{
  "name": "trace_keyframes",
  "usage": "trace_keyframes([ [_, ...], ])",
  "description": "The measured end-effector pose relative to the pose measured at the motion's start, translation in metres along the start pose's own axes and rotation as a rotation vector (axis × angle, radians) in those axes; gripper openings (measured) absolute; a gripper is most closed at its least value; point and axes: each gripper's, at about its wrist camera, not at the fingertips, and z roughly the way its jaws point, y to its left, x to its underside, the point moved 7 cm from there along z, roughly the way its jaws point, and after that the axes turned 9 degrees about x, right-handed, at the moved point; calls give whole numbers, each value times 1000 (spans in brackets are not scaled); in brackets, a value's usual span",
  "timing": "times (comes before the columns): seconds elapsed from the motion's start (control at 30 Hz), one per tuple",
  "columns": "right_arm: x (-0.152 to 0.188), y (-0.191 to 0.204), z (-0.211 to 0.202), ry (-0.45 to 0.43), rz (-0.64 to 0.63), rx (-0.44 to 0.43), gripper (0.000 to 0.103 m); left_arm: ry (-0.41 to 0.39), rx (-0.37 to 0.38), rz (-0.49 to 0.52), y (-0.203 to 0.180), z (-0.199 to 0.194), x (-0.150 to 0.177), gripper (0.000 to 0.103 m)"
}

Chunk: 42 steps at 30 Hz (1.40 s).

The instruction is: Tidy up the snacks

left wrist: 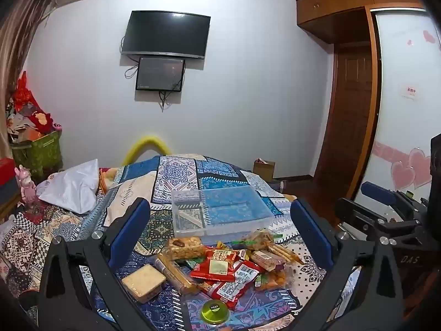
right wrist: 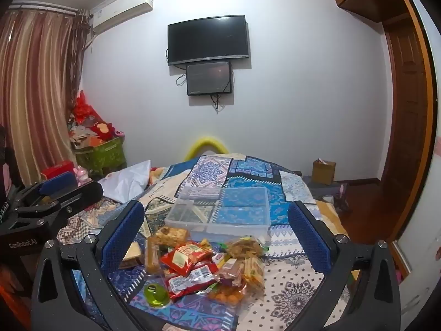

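Lying in a loose heap on the patterned bedspread [left wrist: 176, 171], the snacks [left wrist: 220, 267] sit in front of both grippers, framed between the fingers in each wrist view but touched by none of them. The left gripper [left wrist: 220, 220] has its blue-padded fingers spread wide and holds nothing; the right gripper [right wrist: 217, 229] is spread wide and empty too. Just behind the heap, a little farther from the grippers, stands a clear plastic box [left wrist: 220, 209] with dividers inside, and the bedspread pattern shows through it.

Some packets lie under others, so their number is hard to tell, and the print on the wrappers is too small to read. In the right wrist view the left finger covers part of a pale square cracker pack [left wrist: 143, 278].

The heap has red packets [left wrist: 217, 264] with white labels, a nut bar [left wrist: 184, 244] in clear wrap, long biscuit sticks (in clear wrap also), and a bag of small orange balls [right wrist: 226, 293]. A small round green thing [left wrist: 215, 311] lies nearest to the grippers.

On the white wall behind hang a dark television [left wrist: 165, 34] and a smaller screen [left wrist: 160, 74] under it.
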Motion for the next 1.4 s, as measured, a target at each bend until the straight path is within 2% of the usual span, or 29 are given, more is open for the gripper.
trace_keyframes([
  [0.27,4,3,3,-1,-2,-6,103,5,5,-12,11,3,1,103],
  [1.4,2,-4,6,8,27,-13,103,13,-15,9,6,10,4,103],
])
